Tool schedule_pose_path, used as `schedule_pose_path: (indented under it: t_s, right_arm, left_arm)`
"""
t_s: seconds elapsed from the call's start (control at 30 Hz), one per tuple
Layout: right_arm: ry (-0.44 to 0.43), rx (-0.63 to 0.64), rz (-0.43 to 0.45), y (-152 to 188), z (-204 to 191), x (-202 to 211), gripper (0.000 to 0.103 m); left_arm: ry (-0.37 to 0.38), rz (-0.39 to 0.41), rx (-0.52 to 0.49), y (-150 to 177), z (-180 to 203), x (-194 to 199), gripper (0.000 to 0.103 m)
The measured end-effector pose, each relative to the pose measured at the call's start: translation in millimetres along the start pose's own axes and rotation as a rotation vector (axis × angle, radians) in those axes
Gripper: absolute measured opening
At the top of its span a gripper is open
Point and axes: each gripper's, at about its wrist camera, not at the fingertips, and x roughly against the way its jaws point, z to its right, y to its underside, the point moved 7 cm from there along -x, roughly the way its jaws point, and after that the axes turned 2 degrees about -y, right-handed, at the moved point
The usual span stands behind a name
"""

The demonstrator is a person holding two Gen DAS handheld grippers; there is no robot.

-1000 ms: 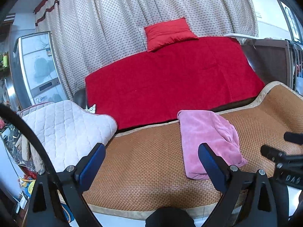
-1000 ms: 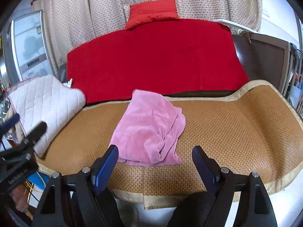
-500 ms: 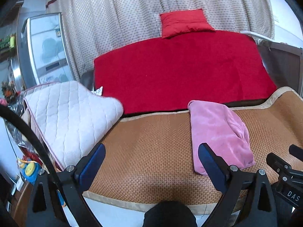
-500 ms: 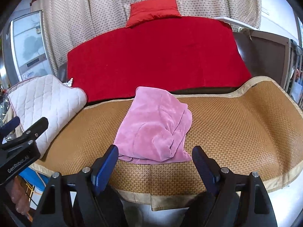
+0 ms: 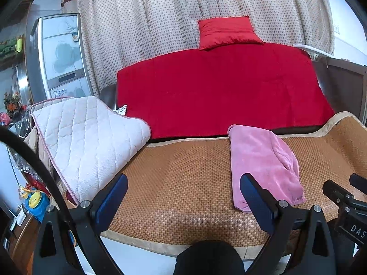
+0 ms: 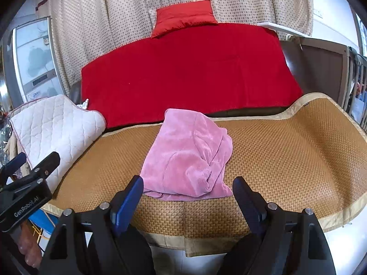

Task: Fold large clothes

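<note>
The right gripper [image 6: 188, 197] hangs released, jaws spread wide and holding nothing, low over the near edge of the woven mat [image 6: 286, 151]; the left gripper [image 5: 183, 197] is likewise spread and empty, off to the right gripper's nine o'clock. Straight ahead of the right gripper at twelve o'clock lies the pink garment [image 6: 190, 153], a plush piece gathered into a rough oblong bundle with loose folds bunched along its right side, its near hem almost between the jaws. In the left wrist view the same garment [image 5: 261, 160] sits at about two o'clock. The bundle would suit either a piece dropped in a heap awaiting spreading or one loosely folded and set down; the pictures do not settle which. Beyond it are a red blanket [image 6: 188, 73], a red cushion [image 6: 183, 16] and, at ten o'clock, a white quilted pad [image 6: 52, 123]. The left gripper's body reads "GenRobot.AI" [image 6: 26, 207]; the right gripper's body shows "DAS" [image 5: 356, 230], cut off by the frame edge.
</note>
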Motion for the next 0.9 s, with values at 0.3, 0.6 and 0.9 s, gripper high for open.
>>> schedule_pose_path:
  t_s: [0.3, 0.6, 0.9]
  right_arm:
    - [-0.021, 0.028, 0.024, -7, -19, 10, 0.083]
    - [-0.03, 0.067, 0.024, -9, -36, 12, 0.083]
    - [-0.024, 0.077, 0.01, -7, -39, 8, 0.083]
  left_arm:
    - [-0.001, 0.044, 0.034, -6, -18, 16, 0.098]
    - [-0.001, 0.05, 0.042, -4, -27, 19, 0.098]
    - [0.007, 0.039, 0.031, -3, -23, 17, 0.098]
